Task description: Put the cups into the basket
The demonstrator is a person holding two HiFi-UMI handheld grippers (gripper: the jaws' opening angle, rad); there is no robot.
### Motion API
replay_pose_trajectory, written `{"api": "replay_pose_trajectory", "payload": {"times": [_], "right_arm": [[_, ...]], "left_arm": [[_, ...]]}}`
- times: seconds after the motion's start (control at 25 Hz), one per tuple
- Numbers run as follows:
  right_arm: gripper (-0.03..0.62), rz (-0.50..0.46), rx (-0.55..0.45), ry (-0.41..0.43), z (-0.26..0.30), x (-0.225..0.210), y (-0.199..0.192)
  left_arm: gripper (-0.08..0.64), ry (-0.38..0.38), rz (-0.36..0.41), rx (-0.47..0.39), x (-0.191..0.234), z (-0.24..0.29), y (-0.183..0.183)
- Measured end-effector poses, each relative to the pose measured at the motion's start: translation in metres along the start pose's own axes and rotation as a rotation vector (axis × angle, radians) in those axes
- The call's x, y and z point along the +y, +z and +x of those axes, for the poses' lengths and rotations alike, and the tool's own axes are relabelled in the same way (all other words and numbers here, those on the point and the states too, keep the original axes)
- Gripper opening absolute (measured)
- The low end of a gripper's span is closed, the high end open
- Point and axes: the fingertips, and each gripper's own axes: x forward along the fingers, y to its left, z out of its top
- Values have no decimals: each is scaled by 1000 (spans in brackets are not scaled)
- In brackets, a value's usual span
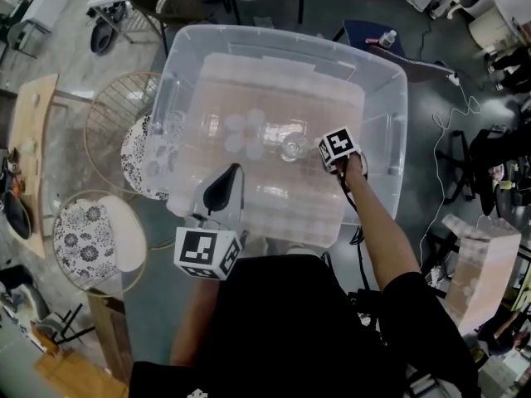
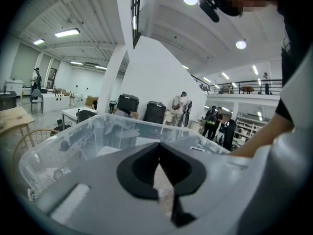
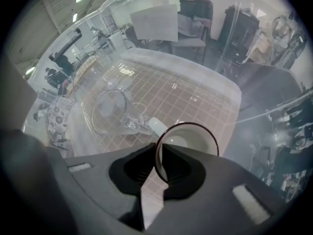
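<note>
One white cup (image 3: 190, 138) is pinched by its dark rim between the jaws of my right gripper (image 3: 158, 153), which points straight down inside the clear basket (image 1: 390, 114). I judge I am at the setting-down step, with the cup low over the basket's bottom and just beside a glass cup (image 3: 110, 112) lying there. The next move calls for lowering until the base sits, then parting the jaws and lifting straight up clear of the glass cup; my left gripper (image 2: 159, 151) hangs at the basket's near edge, jaws together and empty.
</note>
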Motion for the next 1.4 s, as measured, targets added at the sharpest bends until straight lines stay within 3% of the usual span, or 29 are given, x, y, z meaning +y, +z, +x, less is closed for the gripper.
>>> {"api": "replay_pose_trajectory", "payload": {"times": [0.16, 0.6, 0.88, 1.04, 1.12, 1.4], "right_arm": [[99, 2, 13, 19, 2, 4, 0], [117, 27, -7, 15, -6, 3, 3], [115, 24, -74, -3, -28, 1, 17], [77, 15, -154, -28, -51, 1, 32], [29, 16, -205, -51, -65, -1, 40], [5, -18, -343, -66, -106, 13, 52]], "left_arm": [[6, 3, -2, -3, 1, 0, 1], [6, -1, -6, -7, 1, 3, 1], [6, -14, -4, -12, -5, 5, 3], [6, -26, -1, -11, -9, 6, 3], [6, -34, 2, -10, -12, 8, 4], [6, -41, 9, -4, -15, 9, 0]]}}
